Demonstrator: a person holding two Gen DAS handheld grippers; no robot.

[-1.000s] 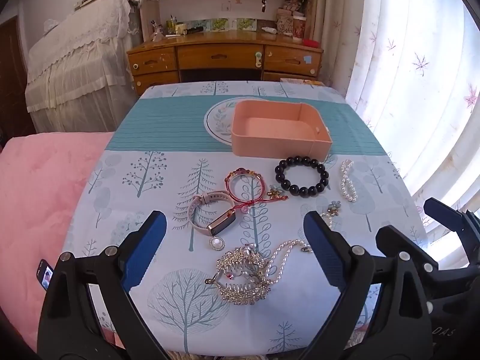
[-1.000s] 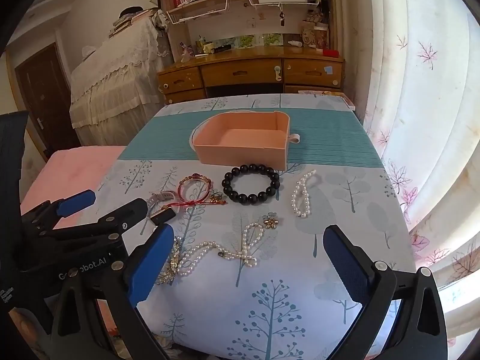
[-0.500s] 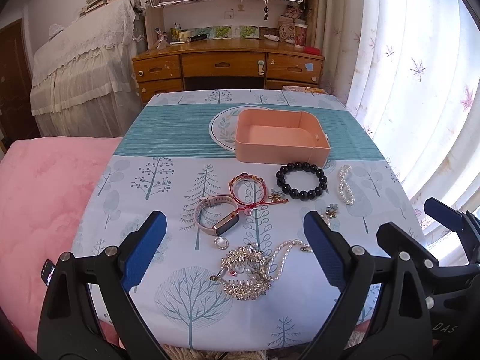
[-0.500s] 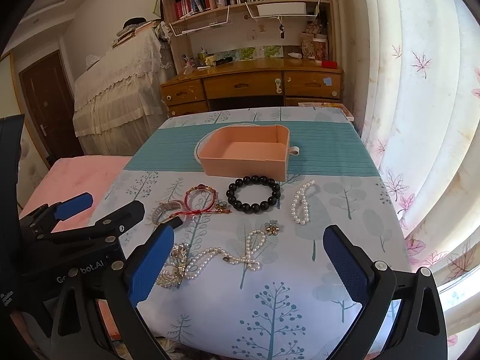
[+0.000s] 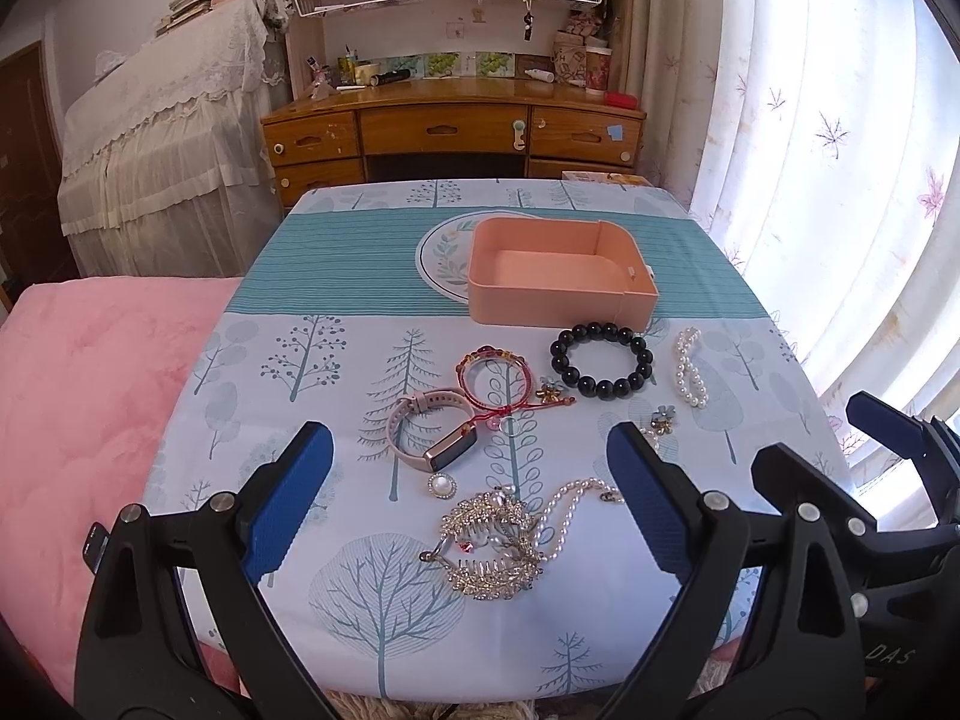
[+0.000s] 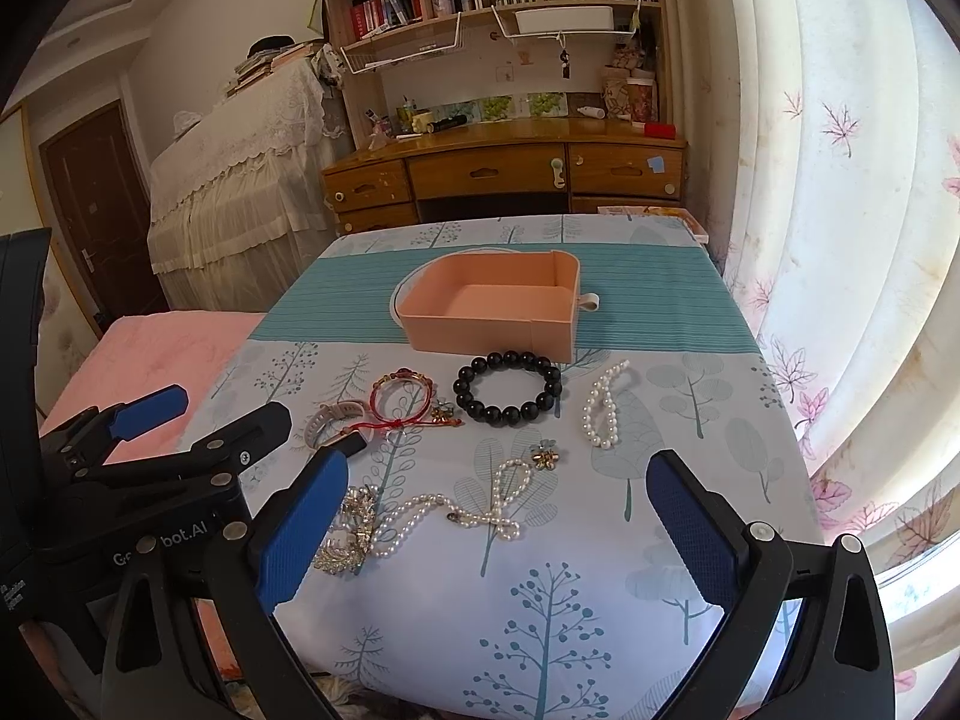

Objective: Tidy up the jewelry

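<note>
Nothing yet in the peach box (image 5: 561,276), open-topped and empty at the middle of the table (image 5: 336,384), just behind the row of jewelry. Both sets of fingers spread wide and empty: left gripper (image 5: 471,507) low over the near edge, right gripper (image 6: 495,531) beside it toward the curtain-side edge.

Between box and near edge, all apart from one another or only just touching:
- black bead bracelet (image 5: 602,362), glossy round beads, likely the heaviest and stiffest; best pinched across one side of the ring.
- short pearl strand (image 5: 690,367) and long pearl necklace (image 6: 456,510), limp and slippery; likely to slide and dangle, so better gripped mid-length.
- red cord bracelet (image 5: 495,375), thin and light.
- pink watch band (image 5: 427,429), soft rubbery loop, easy grip on the strap.
- gold rhinestone hair comb (image 5: 492,546), spiky and delicate, touching the necklace; likely to snag it.
- small flower charm (image 6: 545,456) and round pearl brooch (image 5: 442,486), tiny, flat, hard to pinch.
</note>
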